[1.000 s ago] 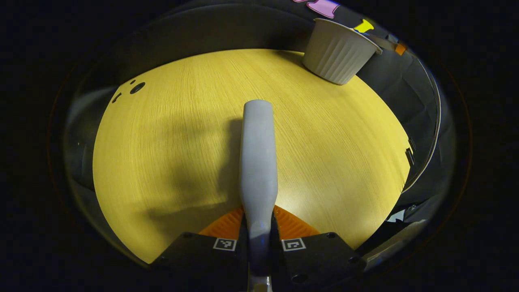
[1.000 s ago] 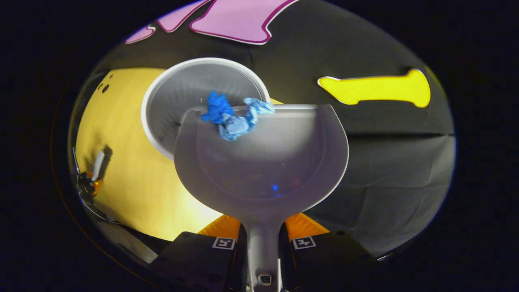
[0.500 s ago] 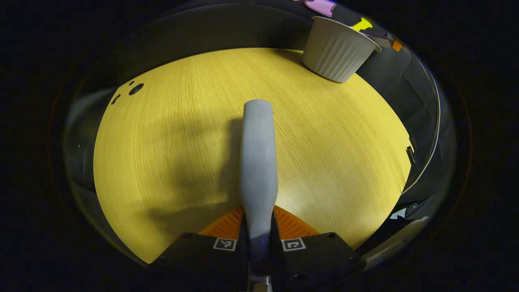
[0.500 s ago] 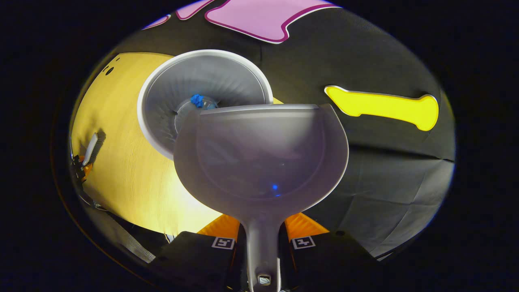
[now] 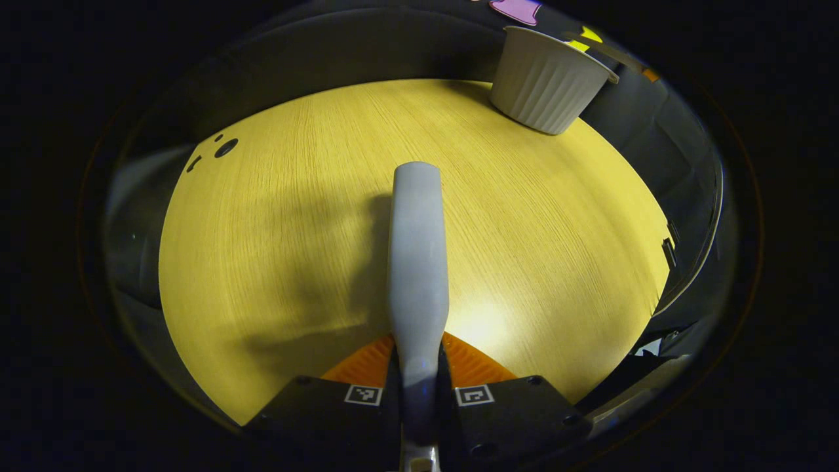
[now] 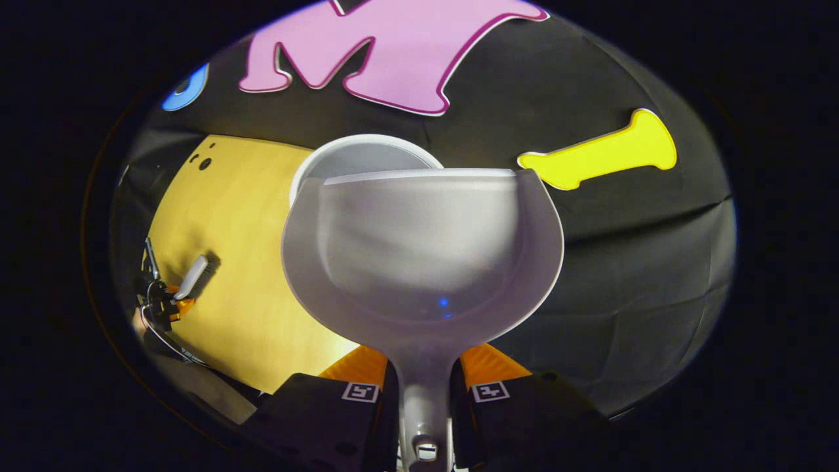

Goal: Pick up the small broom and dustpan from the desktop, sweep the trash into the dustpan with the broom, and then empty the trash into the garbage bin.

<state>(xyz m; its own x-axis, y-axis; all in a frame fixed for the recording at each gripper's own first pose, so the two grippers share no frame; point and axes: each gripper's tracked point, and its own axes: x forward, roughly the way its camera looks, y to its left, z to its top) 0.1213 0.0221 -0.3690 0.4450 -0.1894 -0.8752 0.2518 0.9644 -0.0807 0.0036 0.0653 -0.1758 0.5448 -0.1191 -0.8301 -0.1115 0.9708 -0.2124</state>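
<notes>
Gripping one broom (image 5: 417,262), left tool (image 5: 417,393); right tool (image 6: 425,392) clamping one dustpan (image 6: 423,255).

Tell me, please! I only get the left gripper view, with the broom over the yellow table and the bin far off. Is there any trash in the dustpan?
Observer: No. In the right gripper view the dustpan looks empty, with no trash on it.
Operator: What's holding it?
Observer: The right tongs are shut on its handle.
Operator: Is it near the bin?
Observer: Yes. From that view the dustpan's front edge covers most of the garbage bin's mouth, so I can't see what's inside the bin.
</notes>
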